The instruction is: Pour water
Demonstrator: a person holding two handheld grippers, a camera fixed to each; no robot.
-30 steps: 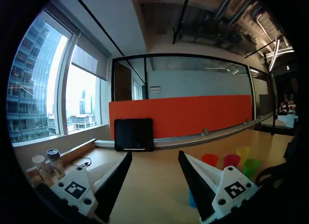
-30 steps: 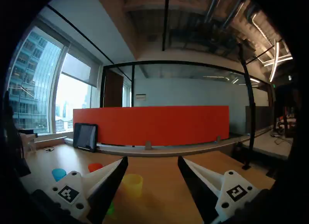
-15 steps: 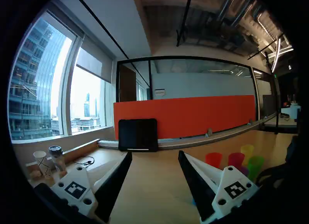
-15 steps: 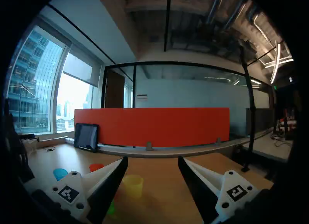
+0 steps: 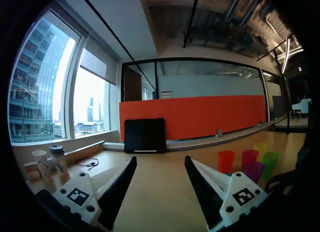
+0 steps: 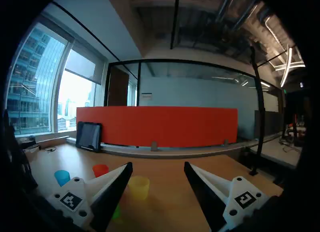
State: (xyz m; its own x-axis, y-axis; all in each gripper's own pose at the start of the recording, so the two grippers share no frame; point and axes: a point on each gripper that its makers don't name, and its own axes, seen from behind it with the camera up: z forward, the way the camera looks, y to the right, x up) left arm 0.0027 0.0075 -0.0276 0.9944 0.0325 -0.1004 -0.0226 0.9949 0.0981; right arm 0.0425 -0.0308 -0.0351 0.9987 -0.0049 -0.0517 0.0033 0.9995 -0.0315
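Wooden desk [image 5: 162, 200] fronting an orange partition [image 5: 200, 116] and a window [image 5: 36, 92]. Left gripper [image 5: 160, 157] and right gripper [image 6: 158, 164] hover with jaws spread, empty. Coloured cups [image 5: 226, 161] stand clustered on the desk, to the left gripper's right.

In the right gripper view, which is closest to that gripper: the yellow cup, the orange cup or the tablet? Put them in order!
1. Yellow cup, just ahead, near the middle.
2. Orange cup, farther back, left.
3. Tablet, far back, left.
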